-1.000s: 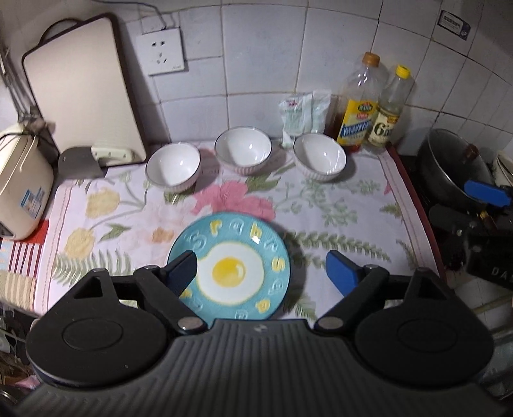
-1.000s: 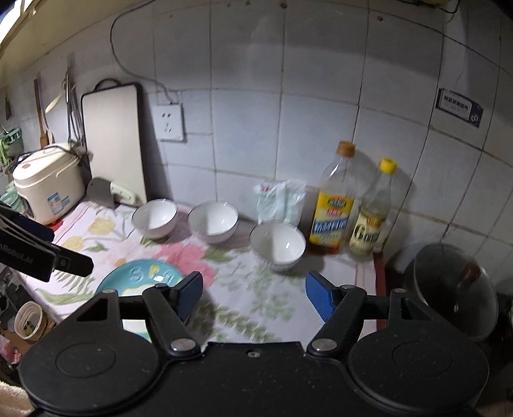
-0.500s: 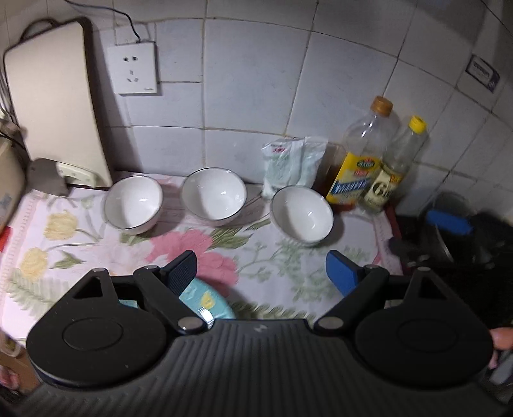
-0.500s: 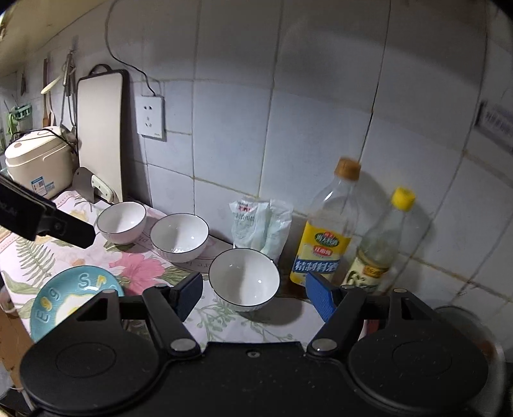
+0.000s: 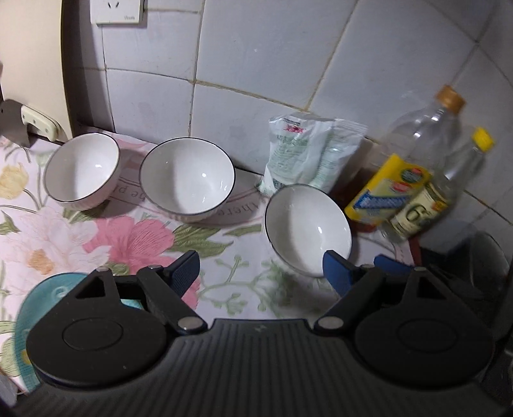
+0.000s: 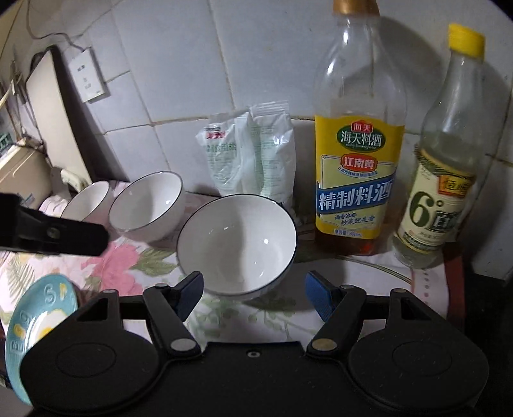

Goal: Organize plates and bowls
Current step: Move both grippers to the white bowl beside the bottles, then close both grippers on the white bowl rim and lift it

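Three white bowls with dark rims stand in a row on the floral cloth: left bowl (image 5: 80, 171), middle bowl (image 5: 187, 179), right bowl (image 5: 307, 224). A blue plate (image 5: 41, 288) with a fried-egg picture lies near the front left. My left gripper (image 5: 261, 272) hovers over bare cloth; its jaws are closing with nothing between them, and its right fingertip is beside the right bowl. My right gripper (image 6: 255, 290) is open, and the right bowl (image 6: 237, 243) sits just ahead of its gap, untouched. The plate (image 6: 35, 317) shows at that view's lower left.
Two seasoning packets (image 5: 304, 154) lean on the tiled wall behind the bowls. A cooking wine bottle (image 6: 356, 179) and a vinegar bottle (image 6: 442, 199) stand right of the right bowl. A cutting board (image 5: 29, 64) and wall socket (image 5: 115, 11) are at the left. A dark pot (image 5: 487, 256) sits far right.
Both grippers have come down and forward toward the bowls, which now look much larger. The plate has slid to the lower left of both views. The left jaws have narrowed slightly.
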Available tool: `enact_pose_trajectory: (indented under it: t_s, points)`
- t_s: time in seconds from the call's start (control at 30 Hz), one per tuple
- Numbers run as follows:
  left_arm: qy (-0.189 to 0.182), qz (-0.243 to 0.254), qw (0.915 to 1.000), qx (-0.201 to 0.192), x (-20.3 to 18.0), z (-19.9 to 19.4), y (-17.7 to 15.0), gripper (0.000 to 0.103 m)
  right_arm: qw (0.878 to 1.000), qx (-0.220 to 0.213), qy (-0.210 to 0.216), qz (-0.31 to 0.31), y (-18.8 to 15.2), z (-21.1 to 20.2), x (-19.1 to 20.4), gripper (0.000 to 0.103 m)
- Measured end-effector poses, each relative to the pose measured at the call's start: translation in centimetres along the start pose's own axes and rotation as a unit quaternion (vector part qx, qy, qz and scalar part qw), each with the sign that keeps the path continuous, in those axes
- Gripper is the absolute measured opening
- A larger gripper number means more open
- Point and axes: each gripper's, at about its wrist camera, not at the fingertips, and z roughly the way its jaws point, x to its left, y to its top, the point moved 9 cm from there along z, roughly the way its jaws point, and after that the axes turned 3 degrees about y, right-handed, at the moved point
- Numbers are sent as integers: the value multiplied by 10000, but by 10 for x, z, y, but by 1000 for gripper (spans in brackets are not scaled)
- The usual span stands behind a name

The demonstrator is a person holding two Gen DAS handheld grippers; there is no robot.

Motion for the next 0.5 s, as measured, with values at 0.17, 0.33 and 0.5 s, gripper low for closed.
enact_pose_trajectory:
  t_s: [0.17, 0.33, 0.5]
  points:
    - [-40, -120, 9998, 146, -6, 39, 3, 71, 9993, 111, -67, 348, 3, 23, -18, 67]
    - [-25, -150, 9985, 532, -9, 72, -6, 61, 9972, 281, -98, 683, 6, 34, -38, 49]
    - [-268, -274, 9970, 677, -12, 87, -11, 41, 9957, 491, 85, 781, 2, 47, -40, 31]
